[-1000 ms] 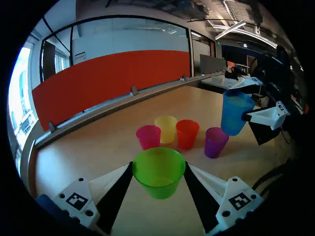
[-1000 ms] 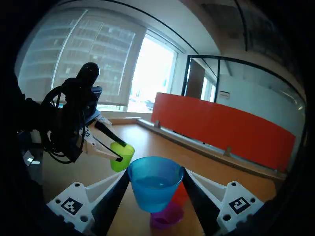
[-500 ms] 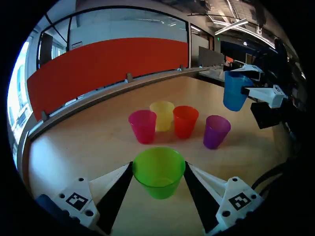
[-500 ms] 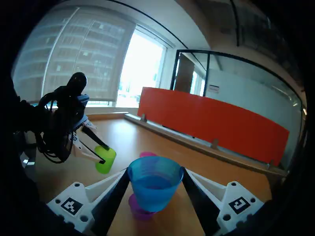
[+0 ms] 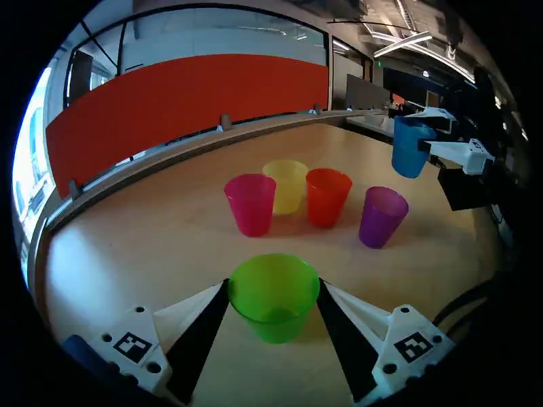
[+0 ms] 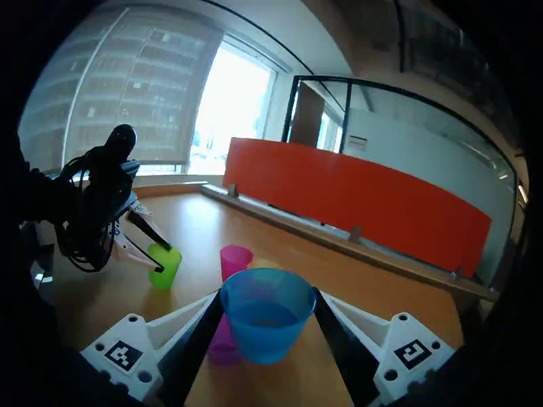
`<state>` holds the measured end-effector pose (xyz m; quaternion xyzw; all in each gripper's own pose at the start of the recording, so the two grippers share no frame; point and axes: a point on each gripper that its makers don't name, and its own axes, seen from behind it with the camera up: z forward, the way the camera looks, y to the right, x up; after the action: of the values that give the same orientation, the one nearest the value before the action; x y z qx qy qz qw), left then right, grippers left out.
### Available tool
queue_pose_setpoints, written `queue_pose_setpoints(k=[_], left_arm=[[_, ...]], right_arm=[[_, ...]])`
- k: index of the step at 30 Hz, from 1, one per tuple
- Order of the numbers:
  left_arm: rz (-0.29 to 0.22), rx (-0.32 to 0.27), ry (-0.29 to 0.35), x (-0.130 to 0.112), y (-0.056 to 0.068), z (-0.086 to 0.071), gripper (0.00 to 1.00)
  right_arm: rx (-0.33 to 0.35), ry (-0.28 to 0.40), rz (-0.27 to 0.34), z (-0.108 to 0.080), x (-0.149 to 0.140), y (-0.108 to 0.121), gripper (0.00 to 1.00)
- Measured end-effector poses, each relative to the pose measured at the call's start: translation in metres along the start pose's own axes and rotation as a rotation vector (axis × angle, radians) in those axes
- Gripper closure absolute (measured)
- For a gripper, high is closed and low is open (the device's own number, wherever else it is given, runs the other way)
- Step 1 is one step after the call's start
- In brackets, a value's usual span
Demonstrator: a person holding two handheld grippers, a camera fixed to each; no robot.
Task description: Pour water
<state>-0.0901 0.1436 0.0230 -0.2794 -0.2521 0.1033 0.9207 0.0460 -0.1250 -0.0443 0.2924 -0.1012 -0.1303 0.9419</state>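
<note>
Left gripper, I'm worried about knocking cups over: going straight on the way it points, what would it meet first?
Probably the pink cup, nearest of the row ahead; the green cup it holds would touch first. Height is unclear, so it might pass above.

This looks like an open-plan office. A long wooden table (image 5: 122, 230) is backed by an orange divider panel (image 5: 183, 95), with glass partition walls (image 5: 224, 37), linear ceiling lights (image 5: 400, 44) and tall windows with roller blinds (image 6: 102, 102).
</note>
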Motion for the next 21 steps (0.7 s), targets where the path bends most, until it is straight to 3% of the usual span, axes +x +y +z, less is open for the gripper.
queue_pose_setpoints(k=[6,21], left_arm=[[0.005,0.003,0.008,-0.001,0.0,0.0,0.11],[0.08,0.023,0.024,-0.01,0.01,-0.006,0.1]], right_arm=[[-0.008,-0.016,0.001,0.0,-0.008,0.005,0.06],[-0.022,-0.055,0.016,0.003,-0.028,0.013,0.06]])
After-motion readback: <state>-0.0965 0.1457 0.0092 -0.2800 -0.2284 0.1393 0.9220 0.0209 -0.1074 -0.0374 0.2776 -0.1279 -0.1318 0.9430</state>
